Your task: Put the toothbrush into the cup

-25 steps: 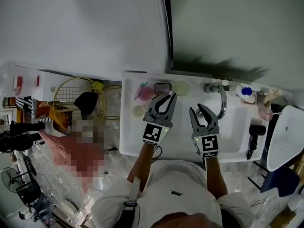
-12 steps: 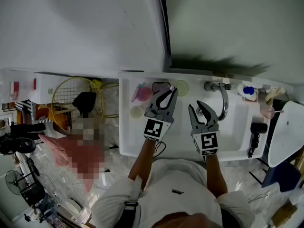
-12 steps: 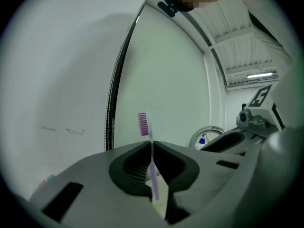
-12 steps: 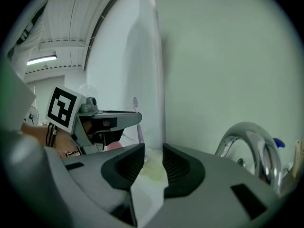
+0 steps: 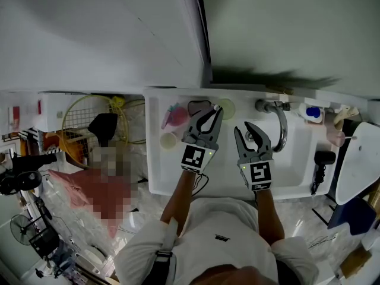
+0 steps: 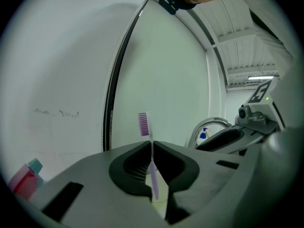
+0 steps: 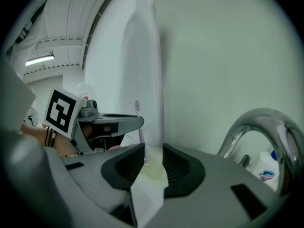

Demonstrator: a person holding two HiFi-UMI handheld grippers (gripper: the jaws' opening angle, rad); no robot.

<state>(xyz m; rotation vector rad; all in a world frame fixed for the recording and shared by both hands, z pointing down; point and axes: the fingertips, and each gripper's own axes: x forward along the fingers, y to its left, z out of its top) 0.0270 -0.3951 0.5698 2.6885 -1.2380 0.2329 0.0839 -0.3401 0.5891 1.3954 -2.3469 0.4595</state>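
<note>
white sink against a pale wall; marbled floor, wire basket left.

Lilac-and-white plastic toothbrush: lower end of handle hidden behind the pressed-together jaws of the left gripper. Pale green translucent cup: only a strip seen through the gap of the right gripper; sides and base hidden. Curved chrome tap: spout end cut off at right. Pink bottle with teal cap, near left: lower body covered by gripper housing.
</note>
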